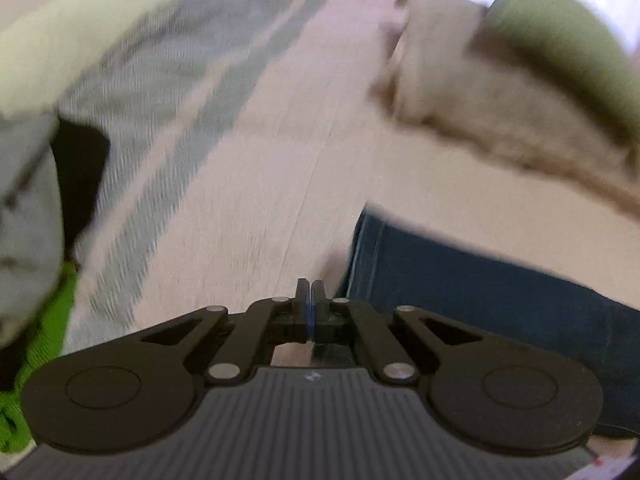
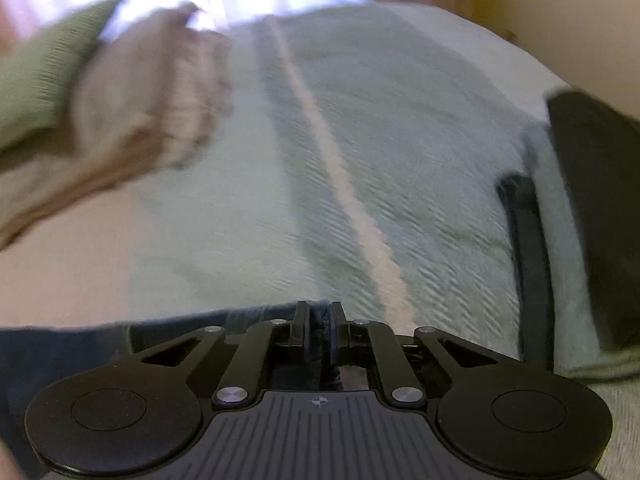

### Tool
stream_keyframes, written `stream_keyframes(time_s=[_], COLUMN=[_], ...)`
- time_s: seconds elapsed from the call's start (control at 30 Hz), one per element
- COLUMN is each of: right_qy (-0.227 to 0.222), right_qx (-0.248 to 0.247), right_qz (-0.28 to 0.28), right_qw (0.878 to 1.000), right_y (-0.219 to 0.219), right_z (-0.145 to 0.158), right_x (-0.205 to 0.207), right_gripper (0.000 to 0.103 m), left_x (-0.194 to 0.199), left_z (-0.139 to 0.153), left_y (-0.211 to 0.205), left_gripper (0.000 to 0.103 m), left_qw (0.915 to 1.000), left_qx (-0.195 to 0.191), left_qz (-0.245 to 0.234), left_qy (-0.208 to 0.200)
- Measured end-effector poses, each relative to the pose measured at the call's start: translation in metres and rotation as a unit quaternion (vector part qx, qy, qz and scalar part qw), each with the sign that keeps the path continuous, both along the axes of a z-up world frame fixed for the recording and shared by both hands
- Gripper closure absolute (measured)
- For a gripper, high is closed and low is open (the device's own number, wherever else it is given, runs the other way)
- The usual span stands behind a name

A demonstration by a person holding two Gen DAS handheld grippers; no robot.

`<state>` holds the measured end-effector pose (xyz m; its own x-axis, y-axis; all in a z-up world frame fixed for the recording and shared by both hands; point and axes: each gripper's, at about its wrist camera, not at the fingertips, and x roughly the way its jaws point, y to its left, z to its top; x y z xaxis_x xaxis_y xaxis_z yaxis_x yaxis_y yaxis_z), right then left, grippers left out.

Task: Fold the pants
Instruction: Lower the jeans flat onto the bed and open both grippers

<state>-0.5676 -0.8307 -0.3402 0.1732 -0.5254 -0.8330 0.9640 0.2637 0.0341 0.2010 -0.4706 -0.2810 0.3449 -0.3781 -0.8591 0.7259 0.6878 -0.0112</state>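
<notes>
A: Status of each tool?

B: The right gripper [image 2: 319, 322] is pinching a bunched fold of the pants [image 2: 80, 344]; dark denim sits between its fingers. The left gripper [image 1: 310, 300] has its fingers pressed together. A thin blue line shows between them, but whether that is cloth cannot be told.

A: Where are the pants?

B: On the bed cover [image 2: 400, 160], at its near edge. In the left view the denim [image 1: 480, 300] lies just right of the gripper, toward the near right corner.

A: Failure modes?

B: Both views are blurred, which suggests fast motion. If the left grip holds only a sliver of cloth, or none, the fabric could slip out and the fold would land crooked. The beige cloth [image 2: 152, 92] and green cushion [image 2: 48, 68] lie near the far edge; a wide sweep could drag them.

A: Differences between views?

B: Only the right view shows the pinched denim clearly, plus a dark strap [image 2: 528, 264] near the right edge. Only the left view shows bright green cloth [image 1: 44, 360] and grey cloth [image 1: 24, 216] at the left edge.
</notes>
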Motion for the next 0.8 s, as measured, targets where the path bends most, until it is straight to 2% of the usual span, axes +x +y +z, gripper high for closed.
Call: stream_keyframes(time_s=[0.03, 0.07, 0.13, 0.17, 0.23, 0.3, 0.43, 0.5, 0.57, 0.7, 0.8], right_qy=[0.016, 0.025, 0.044, 0.045, 0.045, 0.034, -0.003, -0.013, -0.013, -0.015, -0.021], right_qx=[-0.013, -0.025, -0.045, -0.052, -0.054, -0.040, 0.000, 0.017, 0.033, 0.060, 0.064], right_qz=[-0.014, -0.017, 0.005, 0.024, 0.055, 0.063, 0.041, 0.034, 0.028, -0.027, -0.070], right_qw=[1.000, 0.999, 0.998, 0.997, 0.996, 0.997, 0.999, 0.999, 0.999, 0.998, 0.995], right_y=[0.003, 0.009, 0.029, 0.039, 0.062, 0.087, 0.142, 0.172, 0.206, 0.276, 0.328], right_z=[-0.001, 0.002, 0.010, 0.012, 0.020, 0.024, 0.032, 0.037, 0.037, 0.037, 0.042], right_x=[0.004, 0.009, 0.021, 0.025, 0.035, 0.038, 0.033, 0.029, 0.029, 0.004, -0.016], right_gripper=[0.092, 0.080, 0.061, 0.058, 0.056, 0.055, 0.054, 0.053, 0.053, 0.053, 0.052], left_x=[0.001, -0.001, -0.010, -0.016, -0.027, -0.039, -0.060, -0.074, -0.089, -0.113, -0.128], left_z=[-0.012, -0.019, -0.022, -0.022, -0.023, -0.019, -0.007, -0.002, 0.001, 0.000, -0.002], left_y=[-0.004, -0.006, -0.005, -0.002, 0.005, 0.014, 0.034, 0.046, 0.062, 0.096, 0.126], left_gripper=[0.103, 0.103, 0.103, 0.103, 0.101, 0.100, 0.097, 0.096, 0.090, 0.085, 0.077], left_qw=[0.9999, 0.9997, 0.9990, 0.9987, 0.9981, 0.9977, 0.9966, 0.9953, 0.9939, 0.9898, 0.9850], left_qx=[0.012, 0.017, 0.011, 0.007, 0.000, -0.006, -0.018, -0.011, -0.002, 0.018, 0.035], left_qz=[-0.008, -0.019, -0.042, -0.049, -0.059, -0.065, -0.079, -0.096, -0.110, -0.140, -0.167], left_qy=[0.005, 0.006, 0.004, 0.006, 0.016, 0.018, 0.017, 0.013, 0.012, 0.022, 0.022])
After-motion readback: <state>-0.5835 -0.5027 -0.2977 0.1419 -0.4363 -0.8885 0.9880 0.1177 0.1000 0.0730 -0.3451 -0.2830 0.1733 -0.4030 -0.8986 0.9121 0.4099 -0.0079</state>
